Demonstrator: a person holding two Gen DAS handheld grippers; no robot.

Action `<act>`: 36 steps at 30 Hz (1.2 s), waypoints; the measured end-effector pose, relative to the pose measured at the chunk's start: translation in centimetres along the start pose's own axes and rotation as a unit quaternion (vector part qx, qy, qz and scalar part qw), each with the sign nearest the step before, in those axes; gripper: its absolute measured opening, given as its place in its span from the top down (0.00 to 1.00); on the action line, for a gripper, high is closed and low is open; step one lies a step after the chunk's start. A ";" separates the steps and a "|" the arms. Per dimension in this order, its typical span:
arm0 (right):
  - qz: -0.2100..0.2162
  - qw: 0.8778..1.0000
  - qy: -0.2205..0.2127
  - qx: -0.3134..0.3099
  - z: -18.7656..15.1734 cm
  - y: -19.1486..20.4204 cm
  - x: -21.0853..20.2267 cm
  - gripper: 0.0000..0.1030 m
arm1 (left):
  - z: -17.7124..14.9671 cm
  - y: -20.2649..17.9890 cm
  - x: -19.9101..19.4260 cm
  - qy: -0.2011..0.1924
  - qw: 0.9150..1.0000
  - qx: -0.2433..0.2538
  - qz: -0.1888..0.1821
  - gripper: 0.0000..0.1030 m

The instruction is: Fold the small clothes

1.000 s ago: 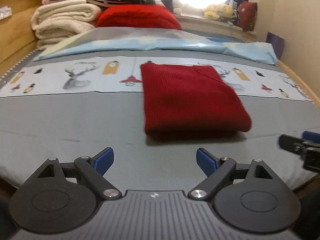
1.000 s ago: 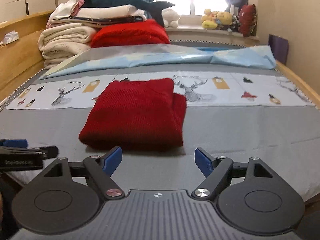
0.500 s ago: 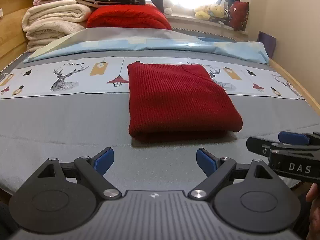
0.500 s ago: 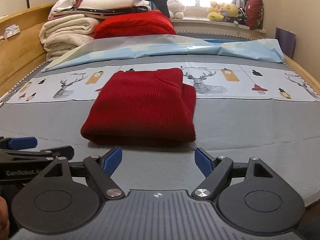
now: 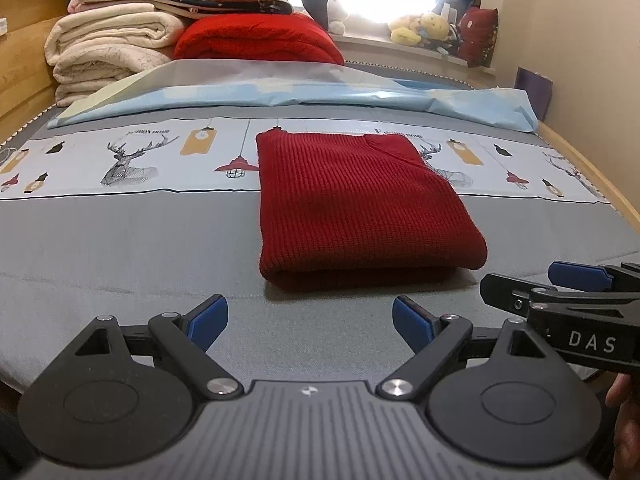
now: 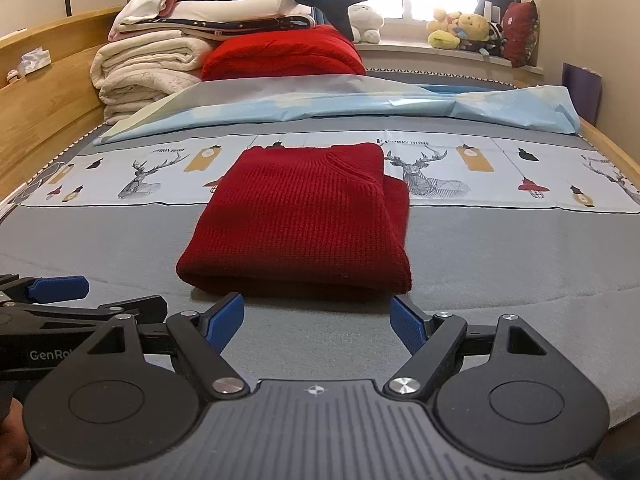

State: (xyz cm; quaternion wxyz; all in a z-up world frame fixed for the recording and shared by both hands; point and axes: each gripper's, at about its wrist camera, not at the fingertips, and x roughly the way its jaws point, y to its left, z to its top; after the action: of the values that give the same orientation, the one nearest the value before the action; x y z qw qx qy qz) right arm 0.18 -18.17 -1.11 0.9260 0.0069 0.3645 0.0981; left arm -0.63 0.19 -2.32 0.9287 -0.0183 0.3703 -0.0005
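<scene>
A dark red knit sweater point(image 5: 360, 204) lies folded into a neat rectangle on the grey bed cover; it also shows in the right wrist view point(image 6: 304, 216). My left gripper point(image 5: 310, 320) is open and empty, low over the bed just in front of the sweater's near left edge. My right gripper point(image 6: 318, 318) is open and empty, right at the sweater's near folded edge. The right gripper shows from the side in the left wrist view point(image 5: 560, 292), and the left gripper in the right wrist view point(image 6: 80, 304).
A printed deer strip point(image 5: 132, 160) runs across the bed under the sweater's far end. A light blue sheet point(image 5: 304, 96) lies behind it. Stacked blankets point(image 5: 116, 48) and a red quilt point(image 5: 260, 38) sit at the back left. Wooden bed frame point(image 6: 44, 92) on the left; plush toys point(image 6: 460, 32) on the windowsill.
Both grippers have drifted a little closer together and nearer the sweater's front edge. The sweater has not moved and both jaws stay open.
</scene>
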 end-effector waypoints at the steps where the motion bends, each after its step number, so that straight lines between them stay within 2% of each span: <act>1: 0.000 1.000 0.000 0.000 0.0 0.0 0.0 0.21 | 0.0 0.0 0.0 0.000 1.000 0.000 -0.001 0.10; 36: -0.001 1.000 -0.002 -0.001 0.0 0.0 -0.1 0.21 | -0.2 0.2 0.0 -0.002 1.000 -0.002 -0.008 0.10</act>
State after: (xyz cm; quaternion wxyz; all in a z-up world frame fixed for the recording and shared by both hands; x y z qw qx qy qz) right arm 0.14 -18.22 -1.07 0.9268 0.0057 0.3626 0.0979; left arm -0.71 0.34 -2.47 0.9295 -0.0226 0.3680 -0.0071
